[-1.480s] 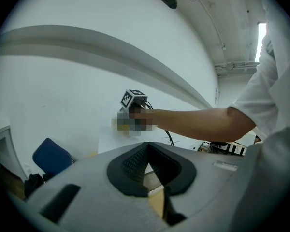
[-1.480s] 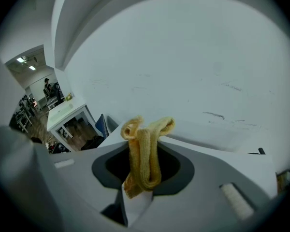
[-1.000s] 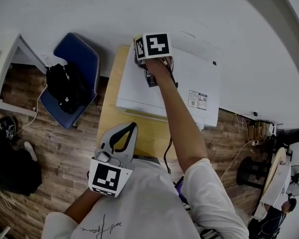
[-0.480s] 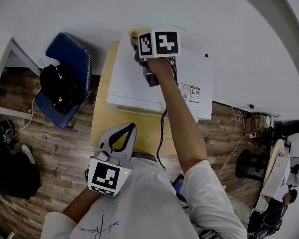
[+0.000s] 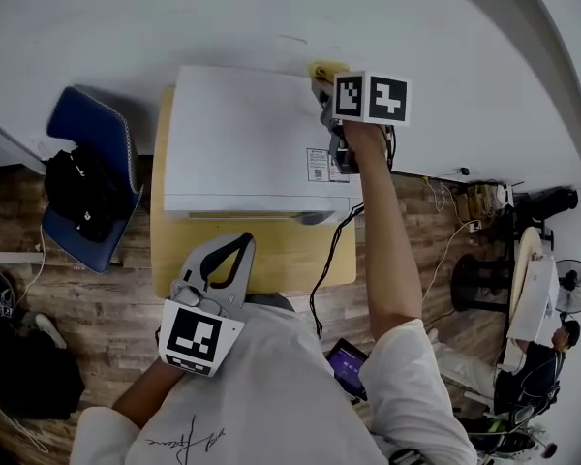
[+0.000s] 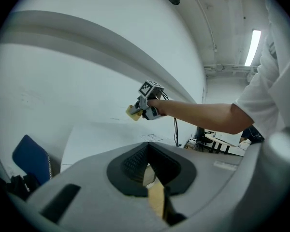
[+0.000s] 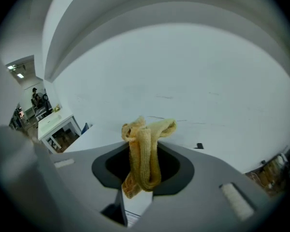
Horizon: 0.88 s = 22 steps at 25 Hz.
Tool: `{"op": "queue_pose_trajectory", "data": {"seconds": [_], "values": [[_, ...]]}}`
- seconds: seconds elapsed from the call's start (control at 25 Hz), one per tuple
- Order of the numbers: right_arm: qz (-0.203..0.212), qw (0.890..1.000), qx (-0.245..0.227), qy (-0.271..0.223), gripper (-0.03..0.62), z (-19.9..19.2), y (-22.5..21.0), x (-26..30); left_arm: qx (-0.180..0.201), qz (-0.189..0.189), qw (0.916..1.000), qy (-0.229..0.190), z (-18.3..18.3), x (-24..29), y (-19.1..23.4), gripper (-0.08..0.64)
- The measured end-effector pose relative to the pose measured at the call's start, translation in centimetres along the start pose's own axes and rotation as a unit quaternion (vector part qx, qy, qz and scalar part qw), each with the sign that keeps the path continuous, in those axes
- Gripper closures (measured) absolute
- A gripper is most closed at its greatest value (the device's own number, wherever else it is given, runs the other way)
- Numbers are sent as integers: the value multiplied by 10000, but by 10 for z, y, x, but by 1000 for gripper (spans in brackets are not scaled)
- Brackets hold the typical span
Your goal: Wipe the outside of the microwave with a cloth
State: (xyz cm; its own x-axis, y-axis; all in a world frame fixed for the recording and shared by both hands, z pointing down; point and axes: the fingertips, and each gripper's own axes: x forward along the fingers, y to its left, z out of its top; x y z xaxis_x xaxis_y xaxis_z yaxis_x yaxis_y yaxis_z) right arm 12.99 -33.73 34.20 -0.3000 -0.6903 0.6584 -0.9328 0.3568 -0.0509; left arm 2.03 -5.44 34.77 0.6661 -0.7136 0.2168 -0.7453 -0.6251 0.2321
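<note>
Now my right gripper (image 5: 325, 93), clenched on the yellow cloth (image 5: 325, 69), has slid from the microwave's (image 5: 242, 134) back-left corner to its back-right, so I judge 1 pass along the top done. My left gripper (image 5: 237, 248) waits closed and empty.

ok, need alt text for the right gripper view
The right gripper is shut on a bunched yellow cloth that sticks out past its grey jaws. A plain white wall fills most of the picture behind it. At the far left, a white desk shows small in the room beyond.
</note>
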Motion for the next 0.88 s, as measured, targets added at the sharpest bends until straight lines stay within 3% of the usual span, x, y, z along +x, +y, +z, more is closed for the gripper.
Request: {"op": "queue_pose_trajectory", "data": {"seconds": [0.24, 0.44, 0.68, 0.88], "values": [[-678, 9972, 259, 168, 479, -28, -87, -29, 107, -376, 9991, 146, 1, 23, -17, 569], [-974, 9933, 414, 464, 479, -56, -133, -34, 96, -420, 9989, 196, 0, 34, -18, 569], [-1267, 9874, 132, 936, 479, -87, -149, -24, 64, -400, 9990, 186, 3, 40, -17, 569], [-1384, 9858, 45, 946, 479, -91, -144, -19, 46, -324, 9992, 216, 0, 36, -13, 571]]}}
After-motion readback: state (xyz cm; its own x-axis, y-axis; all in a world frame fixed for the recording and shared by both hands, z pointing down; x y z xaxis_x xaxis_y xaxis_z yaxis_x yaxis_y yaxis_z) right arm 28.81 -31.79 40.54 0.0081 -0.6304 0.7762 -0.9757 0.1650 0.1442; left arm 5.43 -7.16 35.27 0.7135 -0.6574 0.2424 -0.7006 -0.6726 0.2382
